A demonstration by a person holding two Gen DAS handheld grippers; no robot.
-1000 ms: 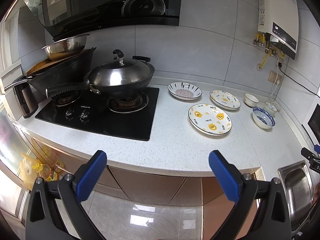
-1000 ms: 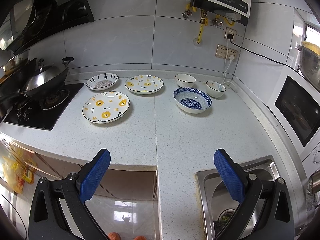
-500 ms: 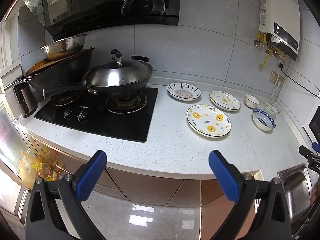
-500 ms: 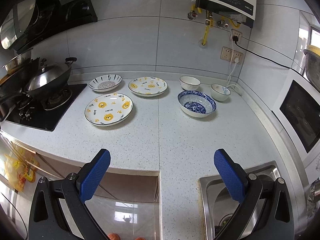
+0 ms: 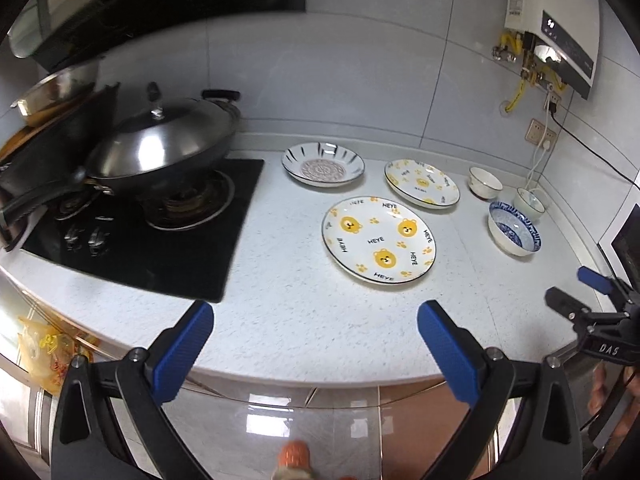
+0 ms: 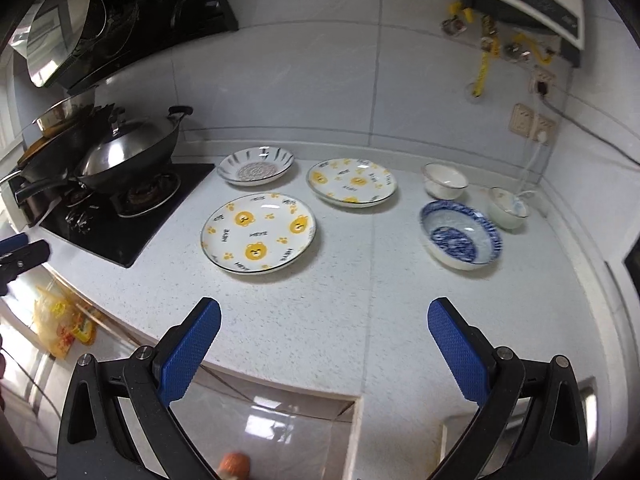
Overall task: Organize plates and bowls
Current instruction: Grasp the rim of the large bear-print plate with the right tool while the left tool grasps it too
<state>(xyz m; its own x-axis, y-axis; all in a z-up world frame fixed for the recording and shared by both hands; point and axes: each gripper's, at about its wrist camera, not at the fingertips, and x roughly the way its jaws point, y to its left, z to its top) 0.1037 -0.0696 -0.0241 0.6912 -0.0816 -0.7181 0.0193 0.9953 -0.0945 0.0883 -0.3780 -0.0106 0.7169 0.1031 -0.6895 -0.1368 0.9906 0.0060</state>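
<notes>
From the left wrist view, the left tool [image 5: 314, 320] hung spread wide and empty over the front edge of the white speckled table [image 5: 304, 312]. Ahead of it lay the large bear plate [image 5: 378, 240], with a second bear plate [image 5: 422, 184] behind it and a striped plate [image 5: 323, 165] to the left, just beside the black stove [image 5: 140, 236] that carried a lidded wok [image 5: 160, 148]. Well to the right stood a blue patterned bowl [image 5: 514, 234] and two small white bowls [image 5: 485, 182]. The right tool [image 5: 580, 292] showed at the right edge.

From the right wrist view, the right tool [image 6: 324, 330] was likewise spread apart, holding nothing, above the table's near edge. The large bear plate [image 6: 258, 233] lay ahead on its left, the blue patterned bowl [image 6: 460, 240] ahead on its right, all dishes resting apart from one another.
</notes>
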